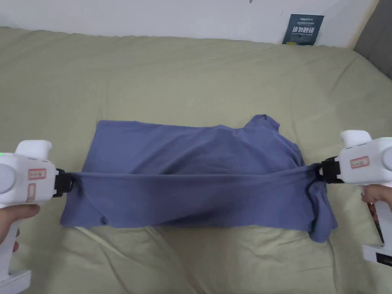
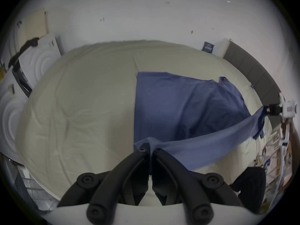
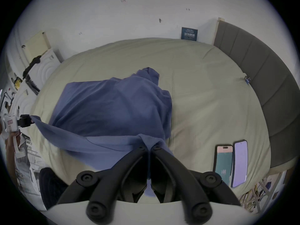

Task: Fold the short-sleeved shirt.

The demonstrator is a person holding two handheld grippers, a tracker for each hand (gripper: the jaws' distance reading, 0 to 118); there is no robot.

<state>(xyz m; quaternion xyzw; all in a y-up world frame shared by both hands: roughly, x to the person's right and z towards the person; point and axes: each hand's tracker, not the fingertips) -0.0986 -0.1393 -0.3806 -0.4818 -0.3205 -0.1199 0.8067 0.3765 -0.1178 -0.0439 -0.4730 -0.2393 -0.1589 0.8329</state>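
A blue short-sleeved shirt [image 1: 191, 160] lies across the middle of the bed, its near edge lifted and pulled taut between both grippers. My left gripper [image 1: 68, 181] is shut on the shirt's left end; in the left gripper view the jaws [image 2: 150, 147] pinch blue cloth [image 2: 186, 111]. On the right, my right gripper [image 1: 320, 171] is shut on the other end, with a sleeve hanging below it. Its own view shows the jaws closed [image 3: 149, 145] on the shirt [image 3: 110, 108]. The far half of the shirt rests flat on the bed.
The bed [image 1: 191, 76] has a wrinkled beige sheet and open room around the shirt. Two phones [image 3: 231, 162] lie on the bed near its right edge. A grey padded headboard [image 3: 259, 76] runs along the right, a white wall with a dark sign [image 1: 303, 30] behind.
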